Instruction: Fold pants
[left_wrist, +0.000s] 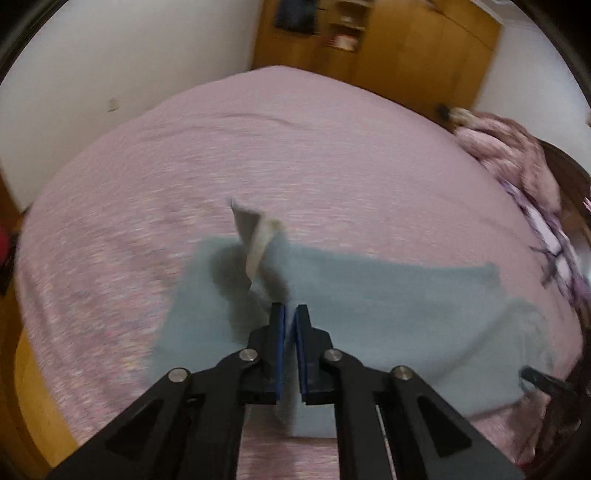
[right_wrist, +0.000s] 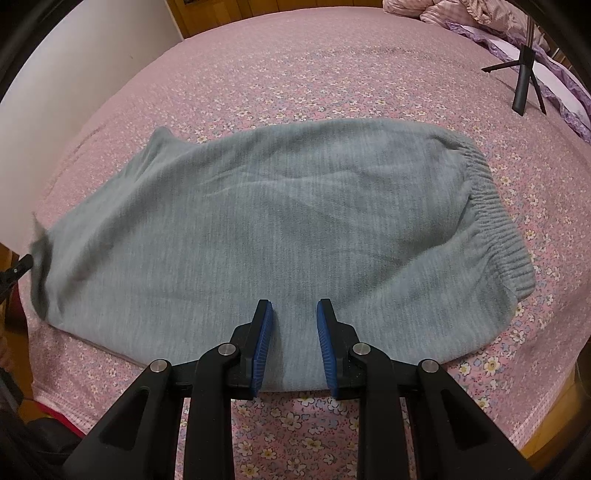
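The grey-blue knit pants (right_wrist: 280, 221) lay folded flat on the pink flowered bedspread (right_wrist: 295, 66). The left gripper (left_wrist: 290, 314) angled downward, jaws clamped on a lifted fabric edge. The right gripper (right_wrist: 294, 314) pointed steeply down, jaws apart over the near hem.

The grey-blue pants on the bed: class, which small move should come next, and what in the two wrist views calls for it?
Probably carry the left gripper toward the ribbed waistband. Its jaws look shut on a lifted leg end of the pants, which lie flat on the floral bedspread. The right gripper hangs open at the near edge.
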